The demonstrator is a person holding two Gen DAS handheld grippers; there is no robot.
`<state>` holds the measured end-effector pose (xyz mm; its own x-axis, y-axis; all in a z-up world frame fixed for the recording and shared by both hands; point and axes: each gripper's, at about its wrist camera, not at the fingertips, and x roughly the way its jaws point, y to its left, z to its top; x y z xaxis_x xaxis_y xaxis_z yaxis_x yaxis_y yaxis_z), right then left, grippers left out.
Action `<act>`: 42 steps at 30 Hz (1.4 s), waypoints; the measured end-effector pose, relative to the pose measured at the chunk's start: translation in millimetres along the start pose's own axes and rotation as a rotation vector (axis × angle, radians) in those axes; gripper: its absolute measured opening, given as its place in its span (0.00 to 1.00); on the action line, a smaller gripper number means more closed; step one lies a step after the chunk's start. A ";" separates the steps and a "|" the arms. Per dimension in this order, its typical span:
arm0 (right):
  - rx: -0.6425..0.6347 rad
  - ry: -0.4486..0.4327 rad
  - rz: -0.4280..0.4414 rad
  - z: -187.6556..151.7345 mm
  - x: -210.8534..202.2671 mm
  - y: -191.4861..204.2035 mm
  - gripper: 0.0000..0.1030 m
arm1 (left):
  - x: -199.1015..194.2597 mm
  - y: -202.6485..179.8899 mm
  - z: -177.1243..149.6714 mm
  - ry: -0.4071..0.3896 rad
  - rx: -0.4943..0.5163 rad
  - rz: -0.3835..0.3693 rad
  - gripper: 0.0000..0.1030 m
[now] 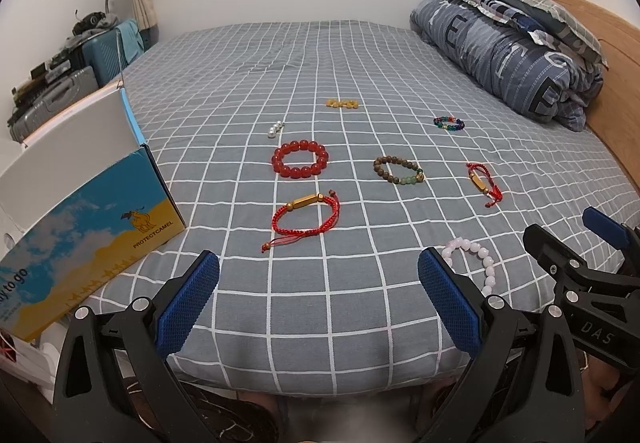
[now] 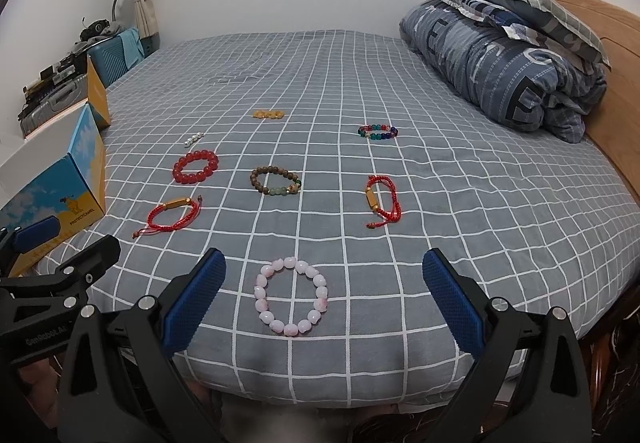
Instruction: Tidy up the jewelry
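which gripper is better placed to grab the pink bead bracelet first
Right. The pink bead bracelet lies just ahead between the open right gripper fingers, while for the open left gripper it sits off to the right, outside its right finger.

Two handheld grippers sit side by side, pointing forward and level. The left gripper (image 1: 319, 285) has its blue-padded jaws spread wide, holding nothing. The right gripper (image 2: 324, 285) is likewise wide apart and unloaded.
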<state>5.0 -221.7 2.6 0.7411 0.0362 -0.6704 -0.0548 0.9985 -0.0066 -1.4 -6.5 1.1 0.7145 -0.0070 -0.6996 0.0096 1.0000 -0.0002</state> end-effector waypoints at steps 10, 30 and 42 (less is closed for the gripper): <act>-0.002 0.000 0.001 -0.1 -0.2 -0.7 0.92 | -0.6 0.8 0.0 0.000 -0.008 -0.005 0.95; 0.011 -0.011 0.008 10.9 -10.5 -2.3 0.92 | -13.1 3.7 15.7 -0.031 -0.009 0.014 0.95; 0.031 -0.035 -0.013 81.3 -8.4 -13.7 0.92 | -17.4 20.5 99.9 -0.086 -0.047 0.045 0.95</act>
<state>53.8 -232.3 68.6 0.7645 0.0237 -0.6442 -0.0241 0.9997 0.0082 56.3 13.5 84.7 0.7710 0.0398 -0.6356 -0.0554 0.9985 -0.0046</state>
